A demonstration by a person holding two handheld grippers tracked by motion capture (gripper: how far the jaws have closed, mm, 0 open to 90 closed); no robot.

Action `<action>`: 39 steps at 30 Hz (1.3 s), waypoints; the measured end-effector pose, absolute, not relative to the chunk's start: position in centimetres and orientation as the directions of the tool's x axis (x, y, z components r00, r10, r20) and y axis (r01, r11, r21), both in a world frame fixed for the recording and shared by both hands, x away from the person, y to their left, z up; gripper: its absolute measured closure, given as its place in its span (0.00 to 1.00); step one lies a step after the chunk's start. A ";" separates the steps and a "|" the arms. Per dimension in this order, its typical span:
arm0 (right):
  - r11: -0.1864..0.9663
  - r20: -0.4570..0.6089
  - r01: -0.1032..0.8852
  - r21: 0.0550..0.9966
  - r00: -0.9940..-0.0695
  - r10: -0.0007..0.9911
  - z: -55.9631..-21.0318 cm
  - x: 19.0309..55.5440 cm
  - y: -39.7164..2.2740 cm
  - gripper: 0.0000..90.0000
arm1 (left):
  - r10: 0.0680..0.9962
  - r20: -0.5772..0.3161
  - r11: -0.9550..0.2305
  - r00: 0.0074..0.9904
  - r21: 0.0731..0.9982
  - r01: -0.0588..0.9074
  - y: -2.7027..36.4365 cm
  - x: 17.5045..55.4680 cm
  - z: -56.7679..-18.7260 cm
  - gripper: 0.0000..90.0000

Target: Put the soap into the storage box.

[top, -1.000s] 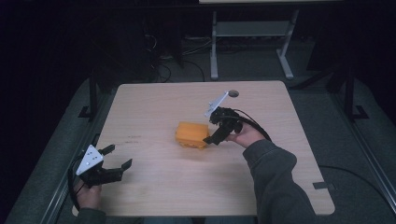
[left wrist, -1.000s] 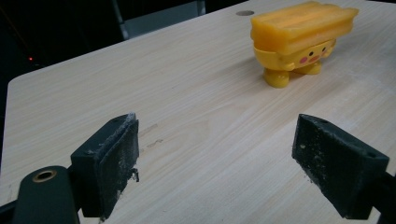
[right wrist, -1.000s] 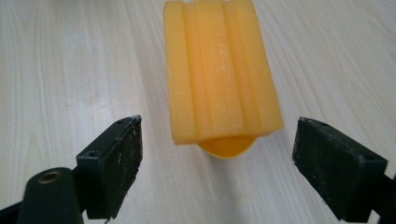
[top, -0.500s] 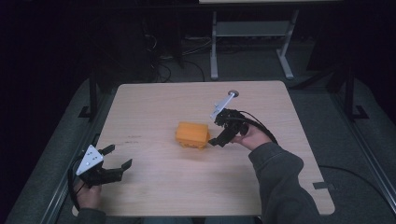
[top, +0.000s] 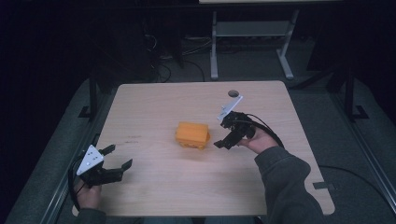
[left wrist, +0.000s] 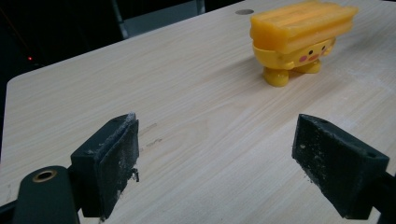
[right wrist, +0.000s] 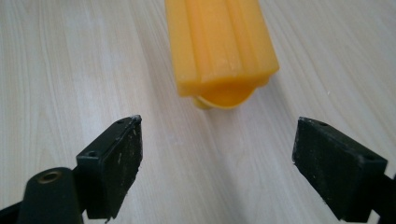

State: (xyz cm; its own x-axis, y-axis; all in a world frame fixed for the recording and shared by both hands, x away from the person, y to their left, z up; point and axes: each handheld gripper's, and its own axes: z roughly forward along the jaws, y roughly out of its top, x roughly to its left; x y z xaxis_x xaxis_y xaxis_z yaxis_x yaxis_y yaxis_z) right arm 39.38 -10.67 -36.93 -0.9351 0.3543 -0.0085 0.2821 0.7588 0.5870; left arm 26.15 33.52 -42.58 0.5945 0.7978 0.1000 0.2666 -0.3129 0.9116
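**Ana:** High view first. What sits on the table (top: 154,107)?

**Ben:** A yellow toy (top: 192,135) stands near the middle of the pale wooden top. From up here it reads as an orange-yellow block; its face is too small to make out. The right gripper (top: 223,138) is just beside it on the person's right, jaws apart, not touching it as far as I can tell. The hand (top: 256,139) holding it partly covers the gripper's body.

**Ana:** And the other one?

**Ben:** The left gripper (top: 117,157) is near the front left corner, well apart from the toy, jaws spread wide and empty. Its hand (top: 88,195) is cut off by the bottom edge. Beyond the table the room is dark, so only a metal stand (top: 247,42) and some cables on the floor can be picked out.

**Ana:** Left gripper view?

**Ben:** Both black jaws stand wide with bare wood between them. The toy (left wrist: 299,42) is far off at the upper right, upright on stubby feet, with a ribbed slab on top and pink cheeks below. Part of the face is shadowed by the slab. A small round hole (left wrist: 244,11) shows at the table's far edge.

**Ana:** Right gripper view?

**Ben:** Jaws wide again, nothing held. The toy (right wrist: 219,46) lies straight ahead, close, beyond the jaw tips. I see the ribbed top and a rounded yellow bit beneath; its upper end is cut off by the frame, and the face is hidden.
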 end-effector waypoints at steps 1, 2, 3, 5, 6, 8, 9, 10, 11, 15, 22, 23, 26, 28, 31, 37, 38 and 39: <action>0.758 -0.002 0.286 0.587 -0.935 0.355 -37.0 39.3 -10.8 0.17 | 0.798 0.100 -0.313 0.594 0.912 0.267 33.5 26.2 -42.6 0.15; 0.753 -0.003 0.286 0.593 -0.934 0.356 -37.0 39.2 -10.9 0.17 | 0.798 0.100 -0.313 0.594 0.912 0.266 33.5 26.2 -42.6 0.15; 0.750 0.001 0.289 0.595 -0.933 0.359 -37.1 39.2 -11.1 0.17 | 0.798 0.100 -0.313 0.594 0.912 0.267 33.5 26.2 -42.6 0.15; 0.744 0.004 0.292 0.600 -0.932 0.362 -37.3 39.1 -11.4 0.17 | 0.798 0.100 -0.313 0.594 0.911 0.267 33.5 26.2 -42.6 0.15; 0.744 0.004 0.295 0.600 -0.931 0.365 -37.4 39.0 -11.6 0.17 | 0.798 0.101 -0.314 0.595 0.911 0.266 33.5 26.2 -42.6 0.15; 0.741 0.011 0.304 0.598 -0.928 0.372 -37.6 38.8 -11.8 0.17 | 0.798 0.101 -0.314 0.594 0.911 0.266 33.5 26.2 -42.6 0.15; 0.742 0.020 0.315 0.592 -0.926 0.378 -37.6 38.8 -11.9 0.17 | 0.798 0.101 -0.314 0.594 0.911 0.266 33.5 26.2 -42.6 0.15; 0.743 0.018 0.311 0.593 -0.927 0.374 -37.7 38.8 -12.1 0.17 | 0.798 0.102 -0.315 0.594 0.911 0.266 33.5 26.2 -42.6 0.15; 0.740 0.014 0.310 0.597 -0.926 0.377 -37.7 38.7 -12.2 0.17 | 0.798 0.102 -0.315 0.594 0.911 0.267 33.5 26.2 -42.6 0.15; 0.728 0.014 0.309 0.611 -0.925 0.381 -37.6 38.4 -12.8 0.17 | 0.798 0.102 -0.315 0.594 0.911 0.267 33.5 26.2 -42.6 0.15; 0.716 0.028 0.338 0.611 -0.913 0.407 -38.0 37.9 -13.9 0.17 | 0.798 0.105 -0.320 0.594 0.908 0.270 33.5 26.2 -42.6 0.15; 0.713 0.032 0.344 0.611 -0.911 0.412 -38.1 37.8 -14.0 0.17 | 0.798 0.105 -0.319 0.593 0.909 0.269 33.5 26.2 -42.6 0.15; 0.705 0.040 0.355 0.614 -0.906 0.421 -38.4 37.6 -14.3 0.17 | 0.797 0.107 -0.323 0.594 0.907 0.269 33.5 26.2 -42.6 0.15; 0.701 0.046 0.362 0.614 -0.903 0.426 -38.6 37.5 -14.7 0.17 | 0.797 0.107 -0.323 0.594 0.907 0.271 33.5 26.2 -42.6 0.15; 0.711 0.043 0.363 0.603 -0.904 0.425 -39.0 37.4 -15.0 0.17 | 0.797 0.106 -0.323 0.595 0.907 0.271 33.4 26.2 -42.6 0.15; 0.695 0.053 0.376 0.613 -0.897 0.439 -39.3 36.9 -15.6 0.17 | 0.797 0.105 -0.322 0.595 0.907 0.272 33.4 26.2 -42.6 0.15; 0.693 0.054 0.376 0.615 -0.897 0.439 -39.4 36.8 -15.7 0.17 | 0.797 0.105 -0.323 0.595 0.907 0.272 33.4 26.2 -42.6 0.15; 0.690 0.058 0.381 0.616 -0.895 0.442 -39.4 36.7 -15.8 0.17 | 0.797 0.106 -0.323 0.594 0.907 0.272 33.4 26.2 -42.6 0.15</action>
State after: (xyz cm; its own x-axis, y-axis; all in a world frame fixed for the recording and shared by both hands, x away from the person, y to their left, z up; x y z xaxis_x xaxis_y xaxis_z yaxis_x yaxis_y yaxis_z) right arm 36.70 -15.82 -39.40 -0.8949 0.4425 0.0576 0.3807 0.6898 0.6158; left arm 26.18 33.41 -42.64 0.5944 0.7972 0.1056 0.2716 -0.3227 0.9067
